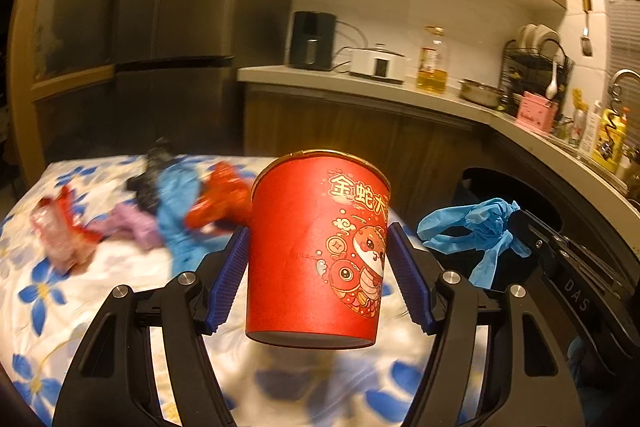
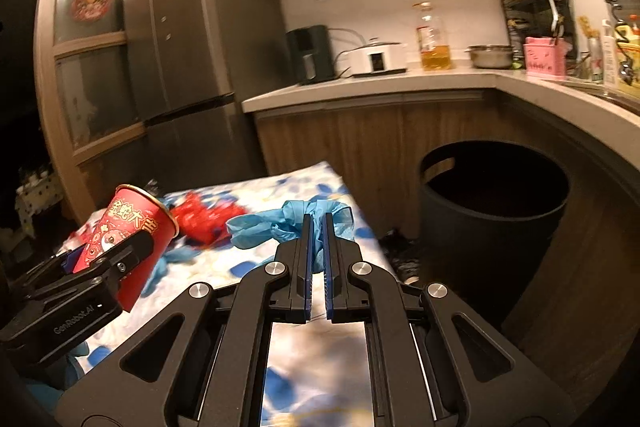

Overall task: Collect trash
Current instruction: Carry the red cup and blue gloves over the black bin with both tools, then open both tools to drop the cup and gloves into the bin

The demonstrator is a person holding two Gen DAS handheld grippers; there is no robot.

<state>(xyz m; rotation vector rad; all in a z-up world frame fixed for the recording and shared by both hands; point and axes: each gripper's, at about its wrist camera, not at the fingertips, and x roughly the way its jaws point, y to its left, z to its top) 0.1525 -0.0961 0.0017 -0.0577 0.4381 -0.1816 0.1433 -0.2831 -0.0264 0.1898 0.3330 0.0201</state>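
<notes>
- Left gripper [image 1: 318, 269] is clamped on the red paper cup [image 1: 318, 247]: blue pads press both side walls around mid-height. The cup is upright, clear of the table [image 1: 48, 307], open end up.
- Right gripper [image 2: 316, 247] is pinched nearly closed on a crumpled blue glove [image 2: 292, 223]; most of the glove bunches past the fingertips, with one tail hanging below the jaws.
- Both loads sit above the table's right-hand end. The dark bin [image 2: 494, 203] stands on the floor just off that edge, below the curved counter [image 2: 540, 87], mouth open and unobstructed.
- Step in hand, as I read it: carry both items to the bin and drop them in.
- Suggest doing the glove first. The right gripper is nearer the bin, and the glove is light, so get the jaws well over the mouth before letting go, or the tail may catch the rim.
- Keep the squeeze on the cup steady. Thin wall; more force would dent it, less and it slips. I can't tell if anything is inside, so keep it upright until it's over the bin.
- Watch the two grippers near each other at the table edge: bring them in one at a time.
- Still on the table toward the far-left corner: red wrappers [image 1: 216, 201], another blue glove [image 1: 176, 211], a pink scrap [image 1: 134, 227], a dark scrap [image 1: 150, 175]. Blurred, so no finer detail. Several trips left.
</notes>
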